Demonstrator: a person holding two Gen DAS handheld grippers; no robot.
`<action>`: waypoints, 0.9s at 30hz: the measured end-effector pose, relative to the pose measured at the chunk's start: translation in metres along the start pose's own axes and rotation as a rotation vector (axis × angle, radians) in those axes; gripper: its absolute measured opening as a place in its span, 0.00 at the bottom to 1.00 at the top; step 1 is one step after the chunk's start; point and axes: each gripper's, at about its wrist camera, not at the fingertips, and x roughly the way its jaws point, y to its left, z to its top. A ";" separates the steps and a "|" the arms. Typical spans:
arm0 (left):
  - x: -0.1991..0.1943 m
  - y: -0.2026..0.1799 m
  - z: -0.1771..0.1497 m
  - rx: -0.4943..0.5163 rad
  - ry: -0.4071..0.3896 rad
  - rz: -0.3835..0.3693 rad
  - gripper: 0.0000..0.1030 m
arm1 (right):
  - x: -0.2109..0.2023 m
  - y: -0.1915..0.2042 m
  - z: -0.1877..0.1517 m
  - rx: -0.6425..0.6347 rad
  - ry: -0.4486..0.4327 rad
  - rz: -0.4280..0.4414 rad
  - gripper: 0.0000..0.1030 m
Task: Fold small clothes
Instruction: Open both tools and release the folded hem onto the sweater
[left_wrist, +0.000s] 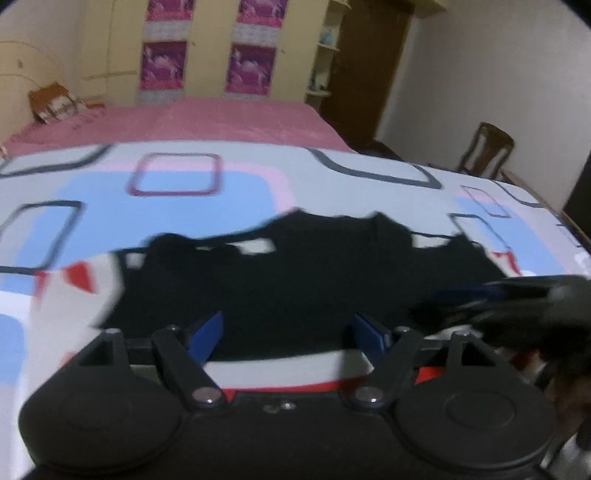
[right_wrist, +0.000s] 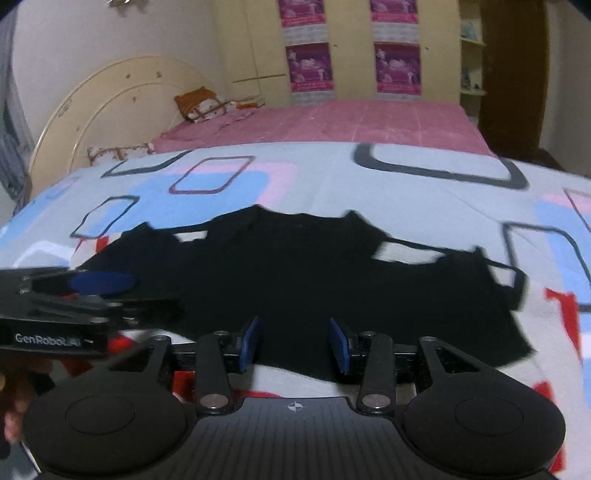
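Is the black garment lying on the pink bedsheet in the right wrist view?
No, the black garment lies spread on the patterned sheet, nearer than the pink bedsheet.

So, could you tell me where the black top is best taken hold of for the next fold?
Probably its near hem. The black top lies flat on the patterned sheet, hem towards the grippers, sleeves out sideways. The left gripper and right gripper are both open just above that edge, so come in low from the near side.
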 end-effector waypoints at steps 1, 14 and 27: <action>-0.004 0.012 -0.003 -0.001 -0.005 0.027 0.74 | -0.004 -0.011 -0.001 0.010 -0.005 -0.061 0.40; -0.039 -0.011 -0.009 0.042 -0.054 -0.030 0.77 | -0.047 0.005 -0.014 -0.026 -0.076 -0.098 0.64; -0.043 -0.014 -0.033 0.072 0.016 0.014 0.77 | -0.040 0.021 -0.036 -0.054 0.008 -0.127 0.37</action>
